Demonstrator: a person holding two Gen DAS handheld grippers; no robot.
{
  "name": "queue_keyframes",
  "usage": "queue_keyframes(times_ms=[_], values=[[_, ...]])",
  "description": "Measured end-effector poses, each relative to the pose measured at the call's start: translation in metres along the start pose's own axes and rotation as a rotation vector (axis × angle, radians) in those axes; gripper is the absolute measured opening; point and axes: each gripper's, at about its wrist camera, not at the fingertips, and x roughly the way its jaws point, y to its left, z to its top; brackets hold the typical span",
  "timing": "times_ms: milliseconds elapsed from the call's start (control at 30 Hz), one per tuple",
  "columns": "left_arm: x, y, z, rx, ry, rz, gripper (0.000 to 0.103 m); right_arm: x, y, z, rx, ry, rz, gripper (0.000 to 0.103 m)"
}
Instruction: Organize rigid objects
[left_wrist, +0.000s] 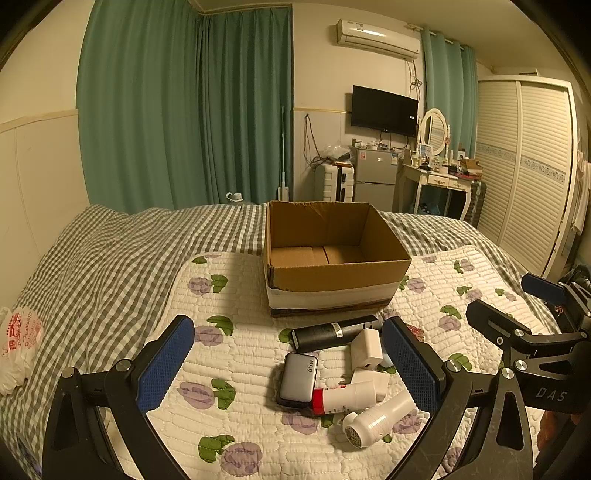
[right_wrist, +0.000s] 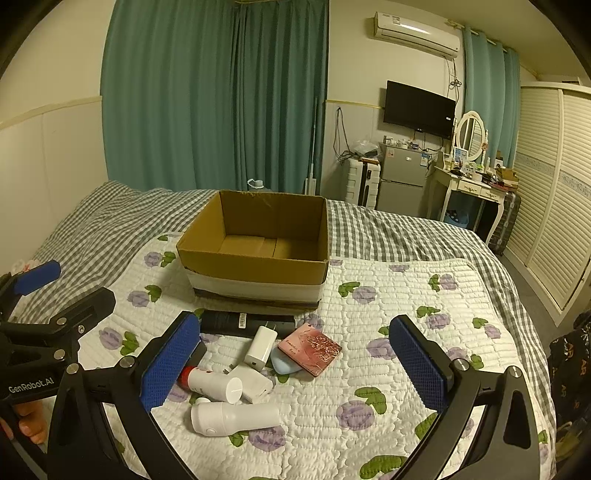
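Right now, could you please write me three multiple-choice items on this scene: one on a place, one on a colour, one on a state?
1. Where does the cardboard box stand?
A. on the bed, beyond the pile of small items
B. on the floor
C. on the dressing table

2. What colour is the band on the white tube?
A. green
B. red
C. yellow

3. How is the left gripper?
A. shut on the grey 65W charger
B. shut on nothing
C. open, holding nothing

Answers:
1 A: the box sits on the floral quilt behind the items.
2 B: a red band rings the tube beside the grey 65W charger.
3 C: its blue pads stand wide apart, clear of everything.
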Motion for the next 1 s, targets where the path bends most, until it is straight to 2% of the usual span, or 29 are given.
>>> queue_keyframes(times_ms=[1000], values=[[-0.0007, 0.0015, -0.0034, -0.001, 0.005, -0.001, 0.103, 0.0022, 0.0005, -0.0022, 0.001, 0.019, 0.009, 0.103]])
